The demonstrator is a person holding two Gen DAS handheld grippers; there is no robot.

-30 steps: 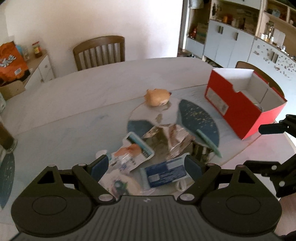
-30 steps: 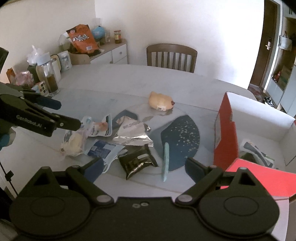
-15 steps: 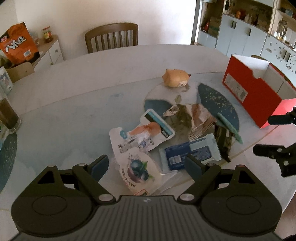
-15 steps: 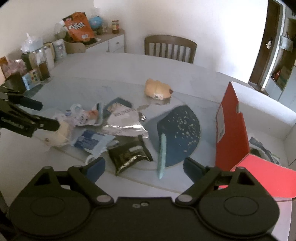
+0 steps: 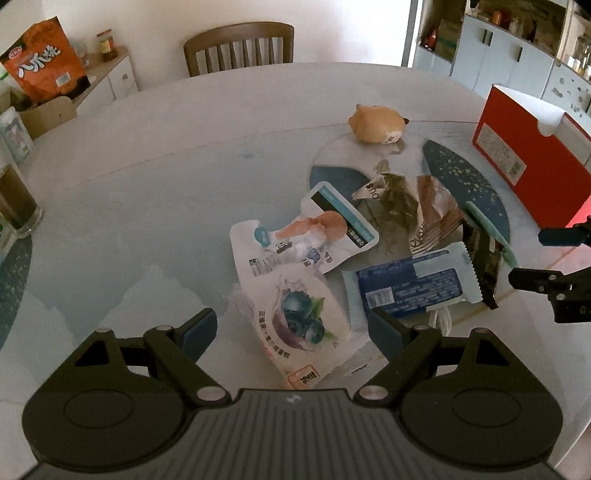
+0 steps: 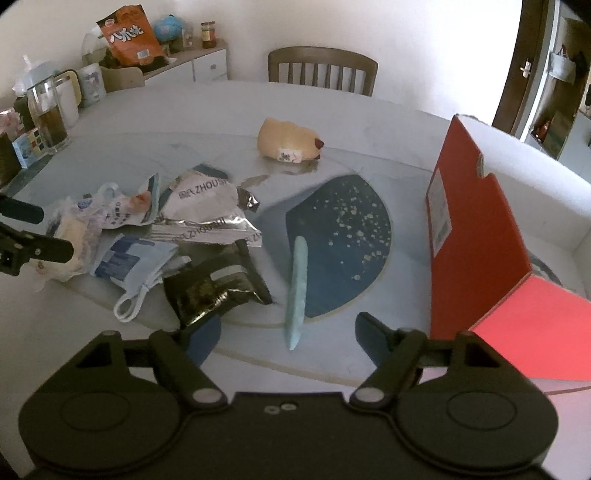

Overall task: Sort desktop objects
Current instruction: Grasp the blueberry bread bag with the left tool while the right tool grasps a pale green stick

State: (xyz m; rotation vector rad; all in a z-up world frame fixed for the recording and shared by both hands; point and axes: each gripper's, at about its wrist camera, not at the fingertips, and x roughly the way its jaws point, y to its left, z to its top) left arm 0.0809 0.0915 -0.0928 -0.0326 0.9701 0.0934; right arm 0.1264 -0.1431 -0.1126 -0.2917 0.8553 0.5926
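A heap of snack packets lies on the round table: a blueberry packet [image 5: 299,325], a blue packet [image 5: 410,286], a silver foil bag [image 6: 207,218] and a dark packet [image 6: 214,291]. A pale green stick [image 6: 297,284] lies on a dark blue mat [image 6: 343,236]. A tan plush toy [image 6: 288,142] sits farther back. A red box [image 6: 476,236] stands open at the right. My left gripper [image 5: 291,334] is open over the blueberry packet. My right gripper [image 6: 288,336] is open and empty, astride the near end of the green stick.
A wooden chair [image 6: 321,68] stands at the table's far side. A glass jug [image 6: 48,110], cups and an orange snack bag [image 6: 129,35] crowd the left edge and the sideboard. Cabinets [image 5: 517,55] stand at the back right.
Both grippers have drawn back and swung left over the heap. The left one now hangs over the blueberry packet; the right one has come lower, in line with the green stick. Nothing was picked up.
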